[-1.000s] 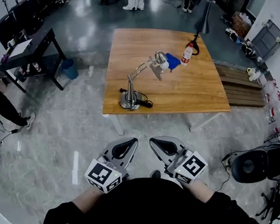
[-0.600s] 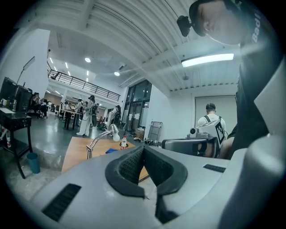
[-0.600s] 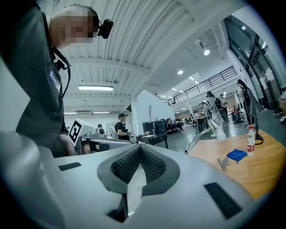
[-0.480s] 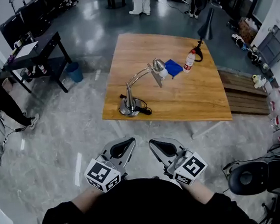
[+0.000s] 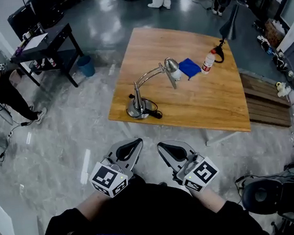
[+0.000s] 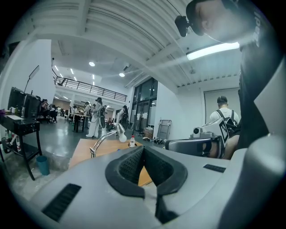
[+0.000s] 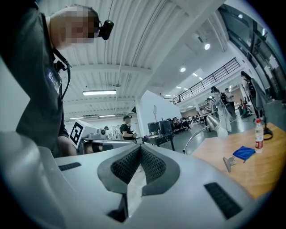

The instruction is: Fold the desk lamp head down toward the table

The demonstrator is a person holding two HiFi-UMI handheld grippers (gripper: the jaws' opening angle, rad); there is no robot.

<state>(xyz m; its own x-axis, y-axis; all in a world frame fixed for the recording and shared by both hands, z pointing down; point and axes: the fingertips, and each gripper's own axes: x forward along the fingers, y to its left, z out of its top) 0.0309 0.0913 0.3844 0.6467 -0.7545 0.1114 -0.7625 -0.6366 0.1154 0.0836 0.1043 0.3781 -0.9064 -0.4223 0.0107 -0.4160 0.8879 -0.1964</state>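
Big squarish table (image 5: 207, 103) in warm wood grain, with the desk lamp (image 5: 137, 95) near its front left corner: round shiny metal base, curved chrome arm, bell-shaped head still up over the tabletop. The grey plastic left claw (image 5: 134, 144) and right claw (image 5: 164, 148) are both fully closed on nothing, ribbed black pads touching, held short of the table's near edge, each carrying a black-and-white square-marker cube. Smaller stuff: a flat blue cloth (image 5: 189, 67) just beside the lamp head, then a pale bottle (image 5: 210, 61) with a red cap, label too small to read.
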